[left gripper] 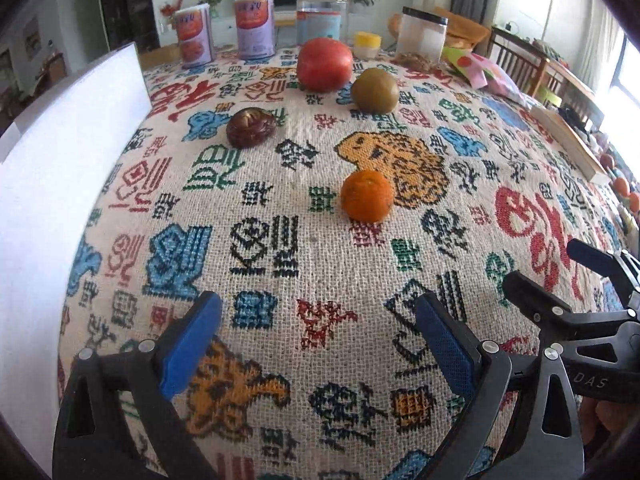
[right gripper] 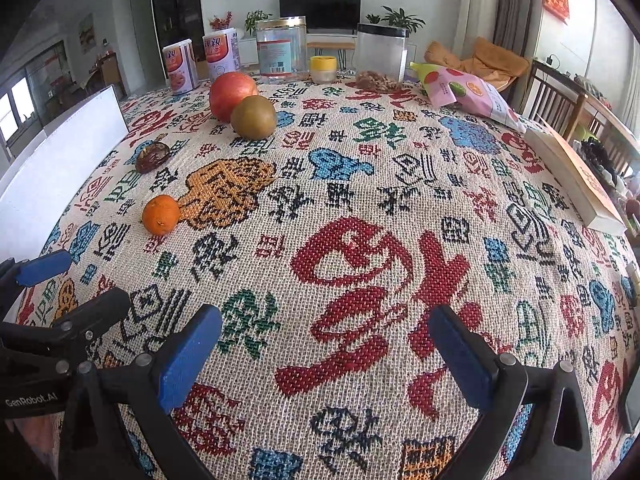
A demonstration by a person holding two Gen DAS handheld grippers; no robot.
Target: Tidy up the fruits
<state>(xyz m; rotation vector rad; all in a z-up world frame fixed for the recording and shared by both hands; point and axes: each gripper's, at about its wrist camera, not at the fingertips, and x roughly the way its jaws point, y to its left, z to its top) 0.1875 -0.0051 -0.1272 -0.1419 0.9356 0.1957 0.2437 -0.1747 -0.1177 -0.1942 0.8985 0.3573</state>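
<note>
Several fruits lie on the patterned tablecloth. A small orange (left gripper: 366, 196) (right gripper: 161, 214) is nearest. A dark brown fruit (left gripper: 250, 127) (right gripper: 151, 156) lies to its far left. A green-brown round fruit (left gripper: 375, 90) (right gripper: 253, 117) sits beside a big red fruit (left gripper: 324, 64) (right gripper: 231, 94) further back. My left gripper (left gripper: 320, 336) is open and empty, well short of the orange. My right gripper (right gripper: 326, 354) is open and empty, to the right of the fruits. The right gripper also shows in the left wrist view (left gripper: 560, 280), and the left gripper in the right wrist view (right gripper: 68, 284).
A white box (left gripper: 60, 184) (right gripper: 60, 160) stands along the table's left side. Two cans (left gripper: 224, 32), a clear jar (left gripper: 322, 16), a black-lidded jar (left gripper: 422, 34) and a small yellow-lidded cup (left gripper: 367, 45) line the back. A pink snack bag (right gripper: 468, 90) and a book (right gripper: 576, 176) lie at the right.
</note>
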